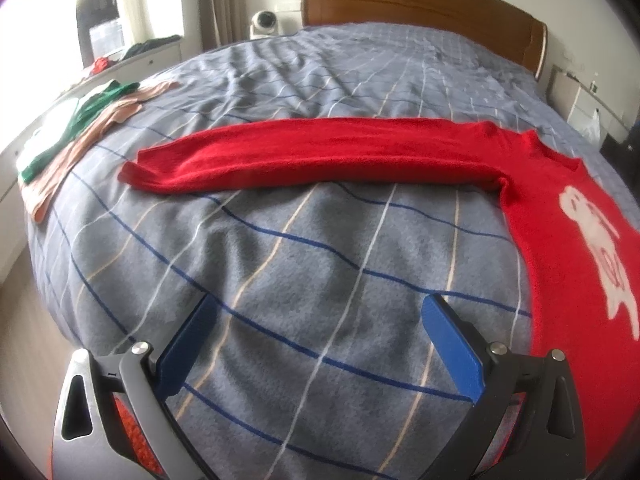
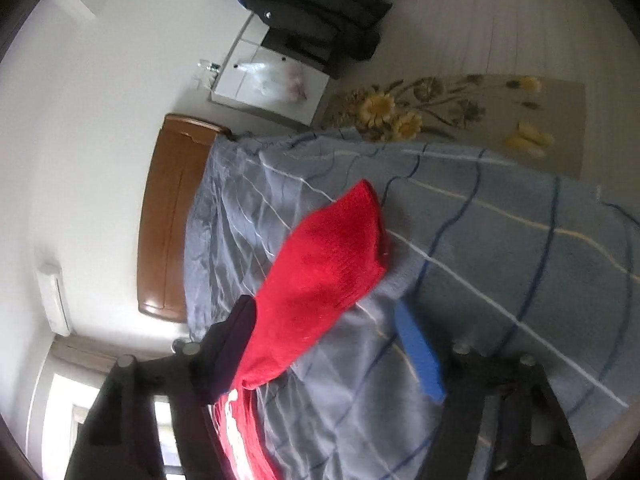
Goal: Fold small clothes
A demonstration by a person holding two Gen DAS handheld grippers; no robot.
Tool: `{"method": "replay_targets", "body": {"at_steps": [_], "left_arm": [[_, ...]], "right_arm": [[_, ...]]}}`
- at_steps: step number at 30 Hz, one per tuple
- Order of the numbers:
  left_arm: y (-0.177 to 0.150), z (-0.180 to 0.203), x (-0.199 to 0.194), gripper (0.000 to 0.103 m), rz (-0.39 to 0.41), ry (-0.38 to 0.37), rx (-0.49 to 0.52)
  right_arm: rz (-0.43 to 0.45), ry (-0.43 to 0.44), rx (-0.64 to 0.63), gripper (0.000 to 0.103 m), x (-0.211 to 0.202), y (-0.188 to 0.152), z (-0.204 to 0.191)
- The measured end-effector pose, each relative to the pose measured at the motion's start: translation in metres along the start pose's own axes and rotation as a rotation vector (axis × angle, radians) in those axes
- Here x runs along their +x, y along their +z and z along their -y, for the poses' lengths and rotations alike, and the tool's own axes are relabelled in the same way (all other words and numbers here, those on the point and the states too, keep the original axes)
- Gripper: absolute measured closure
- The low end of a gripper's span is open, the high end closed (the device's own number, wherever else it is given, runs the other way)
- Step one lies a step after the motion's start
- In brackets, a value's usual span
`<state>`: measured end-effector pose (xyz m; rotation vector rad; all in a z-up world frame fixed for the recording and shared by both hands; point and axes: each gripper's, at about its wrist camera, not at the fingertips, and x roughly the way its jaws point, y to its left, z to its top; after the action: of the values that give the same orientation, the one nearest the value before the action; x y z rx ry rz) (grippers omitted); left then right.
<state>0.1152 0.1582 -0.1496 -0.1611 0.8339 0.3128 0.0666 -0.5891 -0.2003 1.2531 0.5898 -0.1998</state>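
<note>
left gripper (image 1: pixel 320 340) agape, empty; right gripper (image 2: pixel 324 344) partly open around red sleeve (image 2: pixel 320 264)

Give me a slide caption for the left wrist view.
Open left tongs hover over the plaid blanket, facing a red sweater with its sleeve stretched flat.

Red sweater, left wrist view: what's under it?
The red sweater lies flat on the grey plaid blanket, sleeve stretched out across it. Nothing else shows at its edges; whatever is beneath the fabric is covered.
</note>
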Motion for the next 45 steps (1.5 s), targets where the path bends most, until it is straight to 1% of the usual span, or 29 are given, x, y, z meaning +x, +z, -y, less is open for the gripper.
{"method": "replay_targets", "body": {"at_steps": [2, 3, 5, 7, 8, 9, 10, 11, 12, 14, 15, 16, 18, 21, 22, 24, 26, 27, 29, 31, 33, 34, 35, 36, 37, 39, 41, 43, 45], "left_arm": [[0.0, 0.0, 0.002, 0.001, -0.007, 0.004, -0.003], [0.0, 0.0, 0.002, 0.001, -0.01, 0.008, -0.004], [-0.001, 0.0, 0.003, 0.001, -0.01, 0.013, -0.003], [-0.002, 0.001, 0.002, 0.001, -0.01, 0.016, 0.0], [-0.002, 0.001, 0.002, 0.001, -0.01, 0.016, 0.002], [-0.003, 0.002, 0.002, 0.001, -0.012, 0.017, 0.004], [-0.003, 0.003, 0.003, 0.001, -0.013, 0.019, 0.008], [-0.003, 0.003, 0.003, 0.001, -0.013, 0.021, 0.011], [-0.003, 0.004, 0.003, 0.001, -0.012, 0.023, 0.014], [-0.002, 0.005, 0.002, 0.001, -0.009, 0.018, 0.015], [-0.002, 0.004, 0.001, 0.001, -0.008, 0.012, 0.014], [-0.001, 0.004, 0.001, 0.001, -0.007, 0.006, 0.012], [-0.001, 0.004, 0.001, 0.001, -0.007, -0.002, 0.006], [0.002, 0.002, 0.0, 0.001, -0.005, -0.019, -0.006], [0.002, 0.002, -0.001, 0.001, -0.003, -0.025, -0.011], [0.003, 0.002, -0.001, 0.001, 0.0, -0.035, -0.014], [0.002, 0.002, -0.002, 0.001, 0.002, -0.039, -0.008], [0.002, 0.002, -0.002, 0.001, 0.004, -0.04, -0.003], [0.001, 0.002, -0.003, 0.001, 0.009, -0.038, -0.003], [0.001, 0.0, -0.004, 0.001, 0.01, -0.041, -0.013], [0.001, -0.001, -0.003, 0.001, 0.003, -0.043, -0.024], [0.001, -0.003, -0.001, 0.001, -0.003, -0.04, -0.03], [0.001, -0.004, 0.0, 0.001, -0.008, -0.038, -0.034], [0.001, -0.005, 0.001, 0.001, -0.014, -0.037, -0.039], [0.001, -0.007, 0.002, 0.001, -0.024, -0.038, -0.047], [0.0, -0.009, 0.003, 0.001, -0.036, -0.045, -0.058], [0.0, -0.01, 0.005, 0.001, -0.046, -0.053, -0.066], [0.001, -0.01, 0.005, 0.001, -0.049, -0.055, -0.069], [0.001, -0.009, 0.006, 0.001, -0.048, -0.054, -0.067]], "right_arm": [[0.006, 0.011, 0.012, 0.035, 0.012, 0.005, 0.001], [0.011, 0.011, 0.018, 0.039, 0.013, 0.006, 0.003], [0.052, 0.002, 0.02, 0.049, 0.02, 0.013, 0.005], [0.062, -0.004, 0.016, 0.06, 0.025, 0.013, 0.007], [0.067, -0.009, 0.015, 0.063, 0.022, 0.015, 0.011], [0.067, -0.019, 0.01, 0.069, 0.023, 0.015, 0.012], [0.064, -0.03, 0.003, 0.079, 0.023, 0.017, 0.014], [0.06, -0.049, -0.006, 0.086, 0.024, 0.018, 0.014], [0.058, -0.08, -0.018, 0.098, 0.025, 0.018, 0.014], [0.069, -0.111, -0.045, 0.098, 0.022, 0.019, 0.005], [0.078, -0.132, -0.074, 0.098, 0.019, 0.019, -0.006], [0.09, -0.134, -0.129, 0.098, 0.016, 0.019, -0.028], [0.1, -0.1, -0.214, 0.098, 0.013, 0.018, -0.069], [0.082, 0.005, -0.389, 0.098, 0.017, -0.003, -0.157], [0.062, 0.043, -0.454, 0.098, 0.022, -0.016, -0.189], [-0.003, 0.113, -0.594, 0.098, 0.038, -0.053, -0.254], [-0.064, 0.152, -0.695, 0.098, 0.057, -0.09, -0.297], [-0.102, 0.169, -0.754, 0.098, 0.071, -0.115, -0.319], [-0.169, 0.192, -0.849, 0.098, 0.1, -0.167, -0.35], [-0.226, 0.199, -0.899, 0.098, 0.128, -0.209, -0.363], [-0.295, 0.222, -0.905, 0.097, 0.162, -0.258, -0.36], [-0.332, 0.234, -0.895, 0.095, 0.177, -0.275, -0.355], [-0.403, 0.247, -0.875, 0.088, 0.195, -0.295, -0.345], [-0.47, 0.248, -0.848, 0.061, 0.208, -0.309, -0.334], [-0.531, 0.247, -0.803, 0.039, 0.219, -0.323, -0.321], [-0.589, 0.263, -0.715, 0.038, 0.227, -0.33, -0.294], [-0.589, 0.254, -0.68, 0.038, 0.221, -0.322, -0.275], [-0.545, 0.23, -0.701, 0.038, 0.205, -0.301, -0.259], [-0.473, 0.18, -0.758, 0.038, 0.184, -0.271, -0.244]]}}
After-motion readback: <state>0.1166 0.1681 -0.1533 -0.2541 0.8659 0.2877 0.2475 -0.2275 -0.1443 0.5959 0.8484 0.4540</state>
